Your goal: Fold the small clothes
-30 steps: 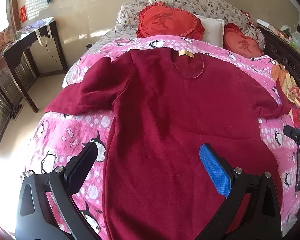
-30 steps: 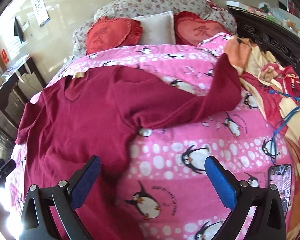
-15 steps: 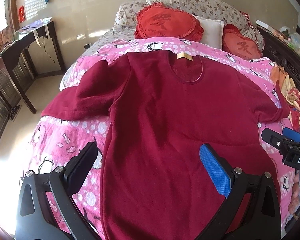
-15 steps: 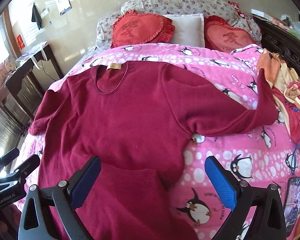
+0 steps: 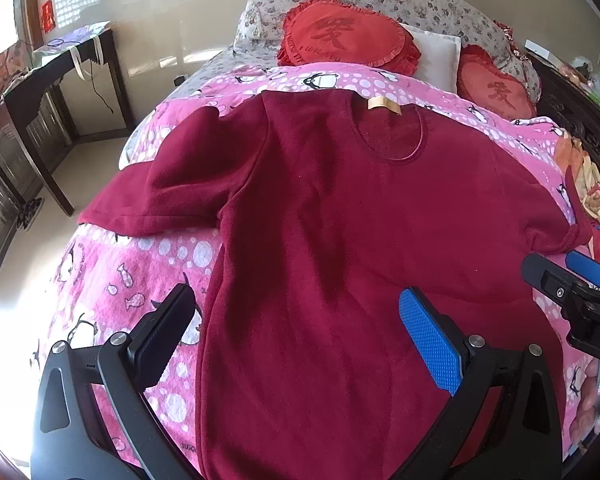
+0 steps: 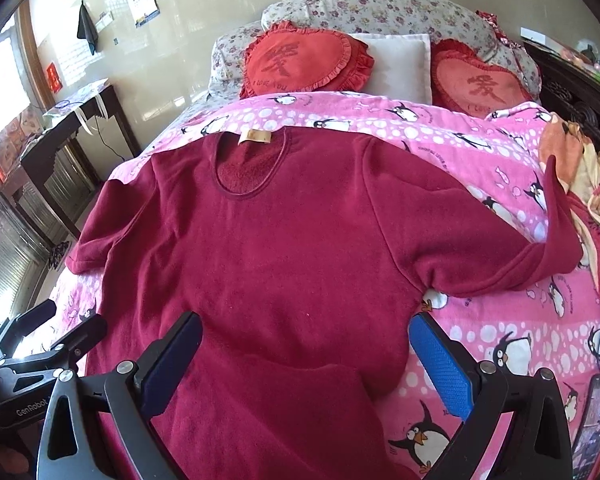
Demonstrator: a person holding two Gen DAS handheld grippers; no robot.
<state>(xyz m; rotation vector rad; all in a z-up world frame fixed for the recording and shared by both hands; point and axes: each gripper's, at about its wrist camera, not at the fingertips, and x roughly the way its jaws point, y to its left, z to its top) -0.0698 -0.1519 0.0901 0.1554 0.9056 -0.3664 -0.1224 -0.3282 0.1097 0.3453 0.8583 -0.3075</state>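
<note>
Item: shirt (image 5: pixel 340 240), dark red fleece, long-sleeved, round neck with tan label (image 5: pixel 384 103) at the far end. Lies front-up and flat on the quilt (image 5: pixel 132 280), pink with penguins, which covers the bed. Long axis runs near to far, hem toward the grippers, neck toward the pillows (image 6: pixel 396 62).

Sleeves: left sleeve (image 5: pixel 156 196) spread outward toward the left bed edge, cuff at or over the edge. Right sleeve (image 6: pixel 500 256) spread to the right, its cuff bent up against a heap of orange and red cloth (image 6: pixel 580 184).

Hem: a fold or overlapping layer shows across the near right part of the body (image 6: pixel 300 368); cause cannot be told.

Left gripper (image 5: pixel 296 336): fingers spread wide, holding nothing, over the near left part of the shirt; the shirt's left side edge lies between the fingers.

Right gripper (image 6: pixel 306 354): fingers spread wide, holding nothing, over the near right part; the right side edge and armpit sit just beyond the blue pad (image 6: pixel 440 364).

Relation for the next move: each gripper has its own side of the shirt ahead of it, so the left is nearer the left sleeve and the right nearer the right sleeve. Folding seems not yet begun; a sleeve fold inward is the likely first step.

Other: phone (image 6: pixel 592 420) on the quilt, near right.
</note>
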